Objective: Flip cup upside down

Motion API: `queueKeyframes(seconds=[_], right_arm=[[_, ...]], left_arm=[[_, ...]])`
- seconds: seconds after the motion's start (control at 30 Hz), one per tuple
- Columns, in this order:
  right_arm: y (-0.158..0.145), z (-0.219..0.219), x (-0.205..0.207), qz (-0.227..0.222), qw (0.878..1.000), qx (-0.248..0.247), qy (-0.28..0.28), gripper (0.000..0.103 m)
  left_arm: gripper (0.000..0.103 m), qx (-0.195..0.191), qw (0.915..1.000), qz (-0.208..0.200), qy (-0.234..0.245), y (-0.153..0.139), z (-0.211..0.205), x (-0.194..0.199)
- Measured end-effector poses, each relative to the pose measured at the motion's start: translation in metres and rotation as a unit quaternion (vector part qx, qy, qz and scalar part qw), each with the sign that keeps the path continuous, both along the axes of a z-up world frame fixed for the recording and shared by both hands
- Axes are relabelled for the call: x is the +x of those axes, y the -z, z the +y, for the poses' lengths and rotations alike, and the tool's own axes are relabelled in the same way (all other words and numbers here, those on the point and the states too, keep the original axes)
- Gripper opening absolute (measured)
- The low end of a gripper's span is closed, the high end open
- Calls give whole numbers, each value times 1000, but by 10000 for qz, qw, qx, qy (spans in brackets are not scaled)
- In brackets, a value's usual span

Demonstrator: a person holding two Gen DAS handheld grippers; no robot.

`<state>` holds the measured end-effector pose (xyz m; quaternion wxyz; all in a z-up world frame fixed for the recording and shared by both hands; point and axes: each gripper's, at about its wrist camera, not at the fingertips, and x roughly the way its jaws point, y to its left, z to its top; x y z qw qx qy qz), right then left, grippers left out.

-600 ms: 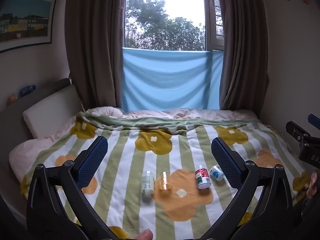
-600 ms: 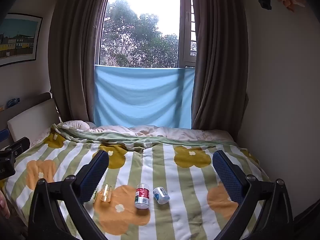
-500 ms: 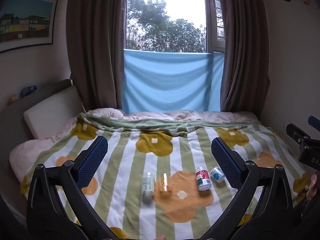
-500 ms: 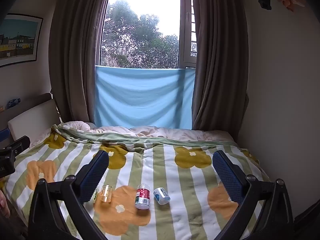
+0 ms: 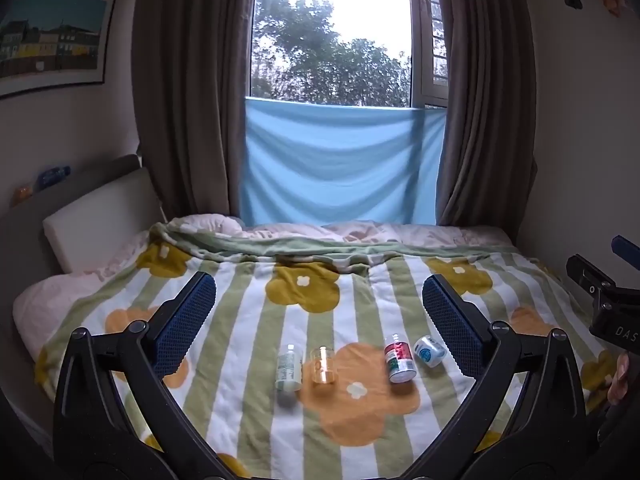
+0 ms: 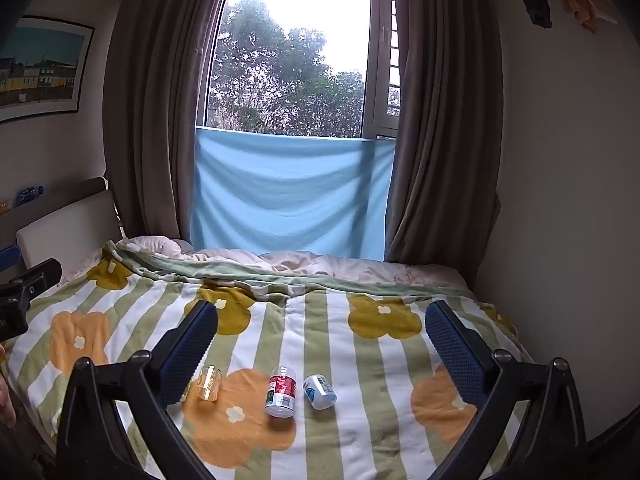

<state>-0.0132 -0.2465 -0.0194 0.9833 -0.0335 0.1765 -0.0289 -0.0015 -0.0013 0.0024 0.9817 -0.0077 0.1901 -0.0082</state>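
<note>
Nearest the cameras, the left tongs (image 5: 320, 316) and the right tongs (image 6: 322, 334) both stand wide apart, holding nothing, well above the bed. Below them, on the flower-striped blanket (image 5: 256, 320), the small clear cup (image 5: 322, 365) stands in a row: a pale bottle (image 5: 289, 368) just beside it on one side, a red-labelled bottle (image 5: 398, 363) and a tipped white bottle (image 5: 429, 351) near on the other. The cup looks light, rigid, smooth-walled, likely slippery and easily toppled on soft bedding; gripping across its side walls at mid-height seems best. Beyond hang a blue cloth (image 5: 340, 164) and curtains.
</note>
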Motion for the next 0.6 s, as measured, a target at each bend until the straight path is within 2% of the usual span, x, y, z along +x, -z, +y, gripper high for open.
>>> queueKeyframes(seconds=[0.6], right_arm=[[-2,-2,-2,-125,9999,42,71,103]], left_arm=[[103,45,9999,-115,68,2,0,0]])
